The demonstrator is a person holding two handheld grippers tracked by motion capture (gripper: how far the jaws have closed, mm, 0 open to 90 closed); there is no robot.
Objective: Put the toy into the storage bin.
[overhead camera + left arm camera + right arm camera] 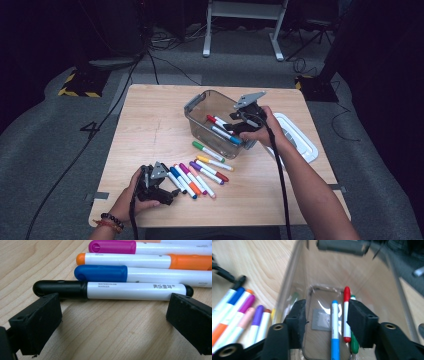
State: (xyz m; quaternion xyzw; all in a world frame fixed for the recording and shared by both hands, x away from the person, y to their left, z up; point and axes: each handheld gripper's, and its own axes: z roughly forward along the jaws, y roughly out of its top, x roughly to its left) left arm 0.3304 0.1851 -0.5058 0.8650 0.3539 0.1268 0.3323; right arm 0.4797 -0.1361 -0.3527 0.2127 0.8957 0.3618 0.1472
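On the wooden table (150, 130), the left gripper (162, 187) sits low near the six-o'clock edge, at about seven o'clock from the table's middle. Its jaws stand apart and released, bracketing nothing. In the left gripper view the black marker (112, 290) lies just beyond the jaw tips, its long axis crosswise to the jaws, cap toward nine o'clock and tail toward three. Behind it lie the blue marker (140, 274), the orange marker (145, 261) and the magenta marker (150, 247), parallel and touching side by side. In the high view this loose row of markers (197, 177) runs from the left gripper toward three o'clock, each barrel slanting from ten to four o'clock. Bare wood lies open at nine and eleven o'clock from the row, reaching to the table's left and far edges.

At about one o'clock from the row stands the clear bin (197, 117), open at the top, its grey-handled rim tilted toward the row. The right gripper (242, 120) hovers over the bin's three-o'clock end, jaws half open with nothing clamped. In the right gripper view the light-blue marker (334, 325) lies on the bin floor between the jaws, pointing twelve to six, with the red marker (347, 312) and a green marker (354, 345) just beside it, partly hidden by the right-hand jaw. The bin walls close in on both sides of the jaws. A white lid (300, 137) lies at three o'clock from the bin, near the table's right edge.
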